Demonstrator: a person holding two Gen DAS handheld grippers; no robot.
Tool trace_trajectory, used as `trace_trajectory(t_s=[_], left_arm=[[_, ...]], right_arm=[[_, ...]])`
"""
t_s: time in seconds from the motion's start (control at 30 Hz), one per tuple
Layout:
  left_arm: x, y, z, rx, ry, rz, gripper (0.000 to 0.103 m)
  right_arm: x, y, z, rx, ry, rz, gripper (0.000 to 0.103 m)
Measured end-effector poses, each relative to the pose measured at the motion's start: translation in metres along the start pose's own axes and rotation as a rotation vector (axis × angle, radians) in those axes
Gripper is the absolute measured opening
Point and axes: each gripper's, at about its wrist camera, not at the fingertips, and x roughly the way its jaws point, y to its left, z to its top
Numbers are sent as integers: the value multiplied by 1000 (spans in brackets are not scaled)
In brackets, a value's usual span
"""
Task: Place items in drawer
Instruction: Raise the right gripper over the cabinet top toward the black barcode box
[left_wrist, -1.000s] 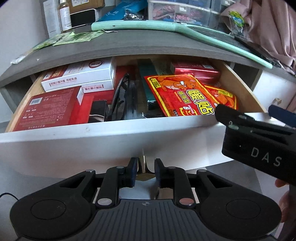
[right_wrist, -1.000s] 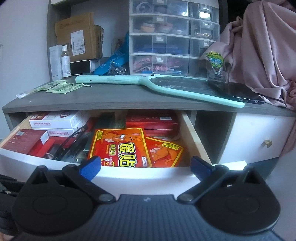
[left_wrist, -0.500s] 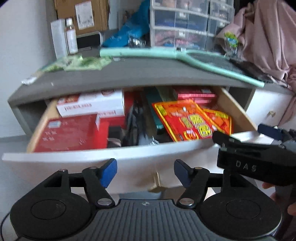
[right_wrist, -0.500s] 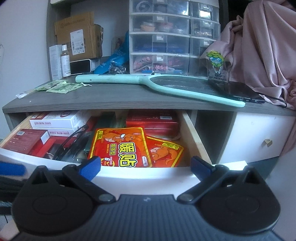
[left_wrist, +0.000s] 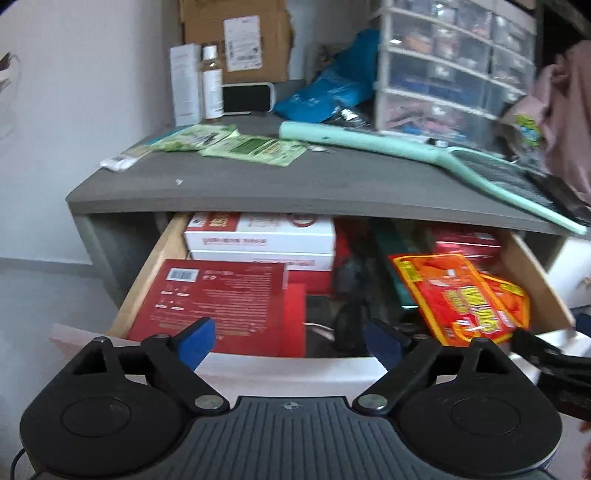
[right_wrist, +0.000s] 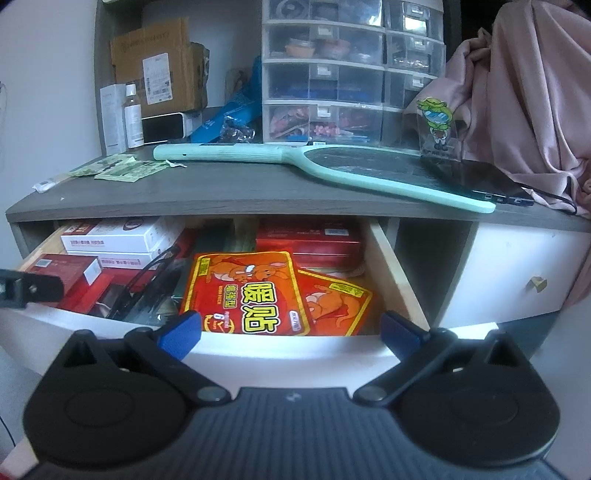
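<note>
Green packets (left_wrist: 255, 147) lie flat on the desk top (left_wrist: 332, 184) above the open drawer (right_wrist: 280, 354); thin, light and floppy, likely best pinched at an edge. Both grippers (left_wrist: 286, 341) (right_wrist: 291, 328) gape empty.

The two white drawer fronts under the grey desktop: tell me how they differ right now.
The left white drawer front is pulled out, its drawer open to show red boxes and orange heat-pack pouches; the right white drawer front sits shut in the cabinet, its contents hidden. The right one shows a small knob; no knob is visible on the left one in this view. Both are plain white and sit under the same grey wooden desktop.
</note>
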Motion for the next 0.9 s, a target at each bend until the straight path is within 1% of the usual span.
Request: trace_trajectory(t_s=[0.07,0.2,0.3,0.63,0.73,0.83,0.9], left_arm=[[9,3,1,2,18,11,91],[15,4,-1,29,16,21,96],[16,5,-1,29,19,5,100],[21,6,-1,27,33,-22,101],[23,10,4,33,56,-33,101],[21,14,12,36,34,-37,101],[22,19,18,15,40,-46,101]], right_arm=[[0,0,0,-2,2,0,103],[2,3,0,-4,4,-1,103],[1,3,0,-5,8,-2,103],[7,4,12,-7,52,-21,103],[8,4,16,-8,66,-27,103],[11,4,20,-10,78,-35,103],[13,4,25,-11,80,-41,103]])
